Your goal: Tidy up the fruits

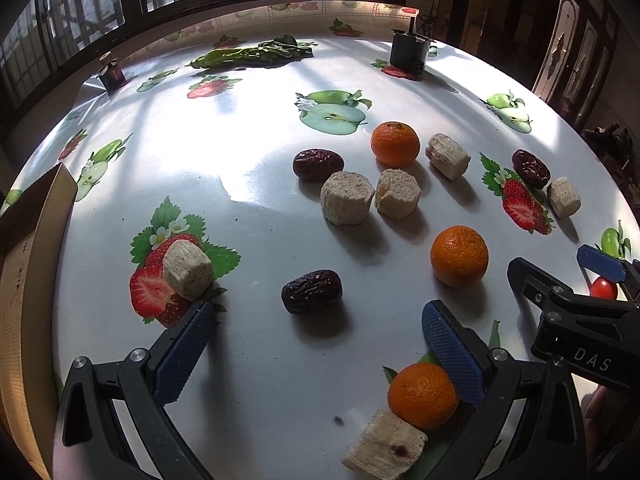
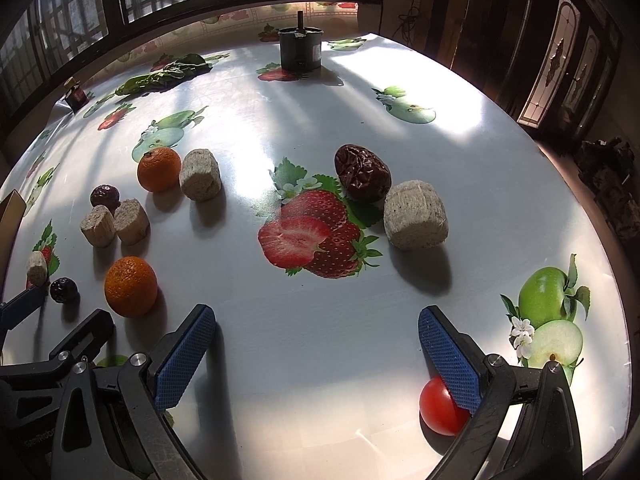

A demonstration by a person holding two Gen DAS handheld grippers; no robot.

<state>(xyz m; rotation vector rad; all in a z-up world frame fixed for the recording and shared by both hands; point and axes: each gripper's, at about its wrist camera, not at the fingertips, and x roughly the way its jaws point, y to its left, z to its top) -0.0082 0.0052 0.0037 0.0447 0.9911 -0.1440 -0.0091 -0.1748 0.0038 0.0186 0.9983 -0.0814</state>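
Note:
Fruit lies scattered on a white fruit-print table [image 1: 248,152]. My left gripper [image 1: 316,344] is open and empty, low over the table. A dark red date [image 1: 311,291] lies just ahead between its fingers. An orange [image 1: 423,395] and a pale sugarcane chunk [image 1: 386,445] sit by its right finger. More oranges [image 1: 459,256] [image 1: 395,144], dates [image 1: 318,165] and cane chunks [image 1: 347,198] lie ahead. My right gripper [image 2: 316,344] is open and empty. A red cherry tomato [image 2: 440,406] sits by its right finger. A date [image 2: 363,173] and a cane chunk [image 2: 415,215] lie ahead.
A wooden box edge [image 1: 28,264] stands at the left. A dark cylindrical container [image 2: 300,50], leafy greens [image 1: 256,54] and a small dark jar [image 1: 112,72] sit at the far side. The table edge drops off at the right [image 2: 592,216].

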